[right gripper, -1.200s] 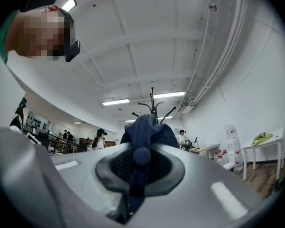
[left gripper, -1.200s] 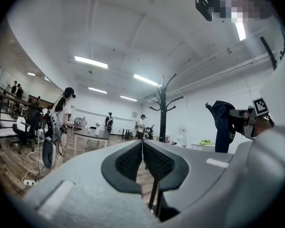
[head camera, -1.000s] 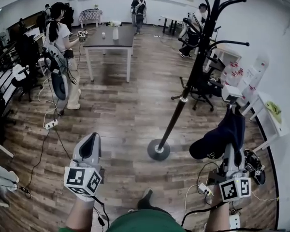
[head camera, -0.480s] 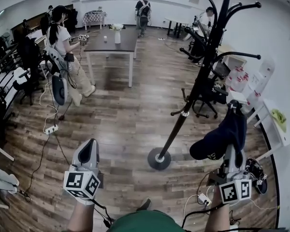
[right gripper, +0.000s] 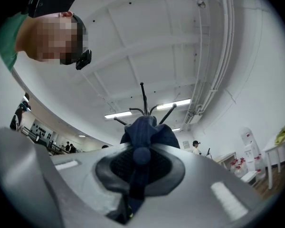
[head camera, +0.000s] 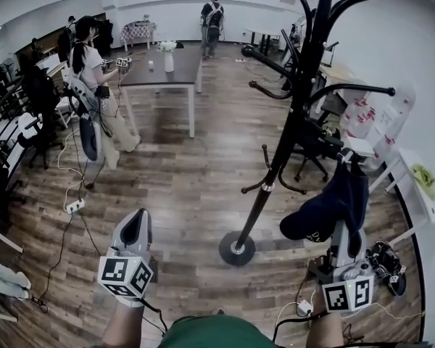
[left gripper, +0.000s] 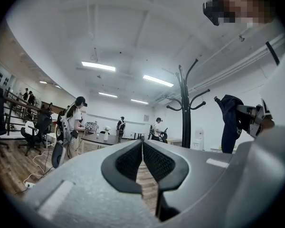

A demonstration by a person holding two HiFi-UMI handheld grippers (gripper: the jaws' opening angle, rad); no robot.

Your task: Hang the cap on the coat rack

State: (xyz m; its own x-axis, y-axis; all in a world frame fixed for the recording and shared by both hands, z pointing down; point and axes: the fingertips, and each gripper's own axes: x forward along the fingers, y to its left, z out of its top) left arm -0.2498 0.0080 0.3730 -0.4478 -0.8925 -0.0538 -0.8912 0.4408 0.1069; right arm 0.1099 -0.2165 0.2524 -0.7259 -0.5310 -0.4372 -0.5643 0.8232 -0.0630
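Since a moment ago we have come closer to the tall black metal coat rack (head camera: 296, 114). Its curved, knob-tipped hooks now spread across the top of the head view, while its round base (head camera: 237, 249) sits in much the same spot on the brown wood-plank floor (head camera: 181, 180). The dark navy fabric cap (head camera: 325, 207) has stayed in the right claw (head camera: 346, 227), so we judge the carry nearly over and the lift towards a hook as the part left to do. In the right gripper view that claw (right gripper: 140, 164) has its ribbed black pads nearly together, pinching a fold of the cap's (right gripper: 145, 127) soft cloth. The crown bunches above the pads and its small round top button lies right at the pinch, with the rack's prongs (right gripper: 143, 99) showing behind it. The cap hangs limp and creased to the right of the pole, lower than the hooks and touching none of them. The left claw (head camera: 135, 225), a smooth grey plastic shell, rests low at our left. Its textured pads (left gripper: 157, 161) meet with nothing between them, well clear of the rack (left gripper: 185, 113).
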